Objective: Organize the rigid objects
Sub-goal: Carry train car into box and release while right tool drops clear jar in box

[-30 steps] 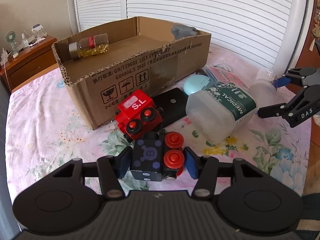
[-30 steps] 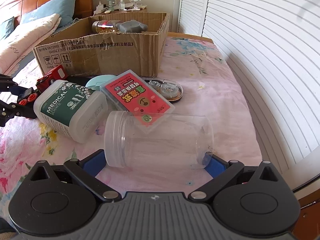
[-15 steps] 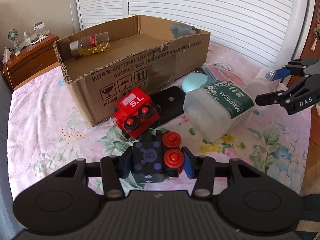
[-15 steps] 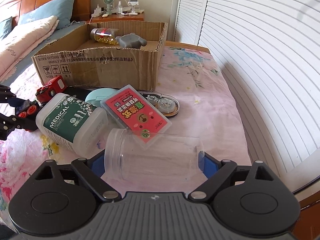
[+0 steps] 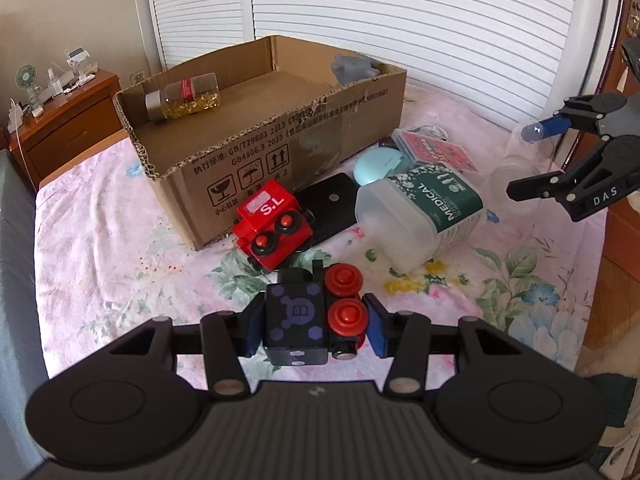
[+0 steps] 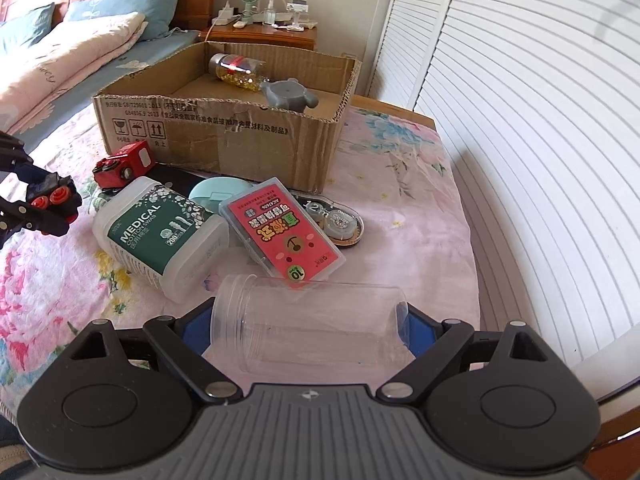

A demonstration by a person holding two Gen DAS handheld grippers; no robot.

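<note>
My left gripper (image 5: pixel 314 326) is shut on a black toy train car (image 5: pixel 296 320) with red wheels and holds it just above the floral bedspread. It also shows at the left edge of the right wrist view as the left gripper (image 6: pixel 38 204) with the toy car (image 6: pixel 56 196). My right gripper (image 6: pixel 306 330) is shut on a clear plastic jar (image 6: pixel 320 312) that lies sideways between the blue pads, mouth to the left. An open cardboard box (image 5: pixel 280 148) stands behind, holding a capsule bottle (image 5: pixel 184 96) and a grey piece (image 5: pixel 352 66).
Loose on the bed in front of the box lie a red toy train (image 5: pixel 276 224), a black flat device (image 5: pixel 328 208), a white "MEDICAL" swab tub (image 6: pixel 160 236), a teal round case (image 6: pixel 216 192), a pink card box (image 6: pixel 280 232) and a correction tape (image 6: pixel 336 220). Pillows lie at the far left.
The right jaws closed onto the clear jar and raised it off the bedspread. The left gripper tightened on the black toy car and lifted it a little.
</note>
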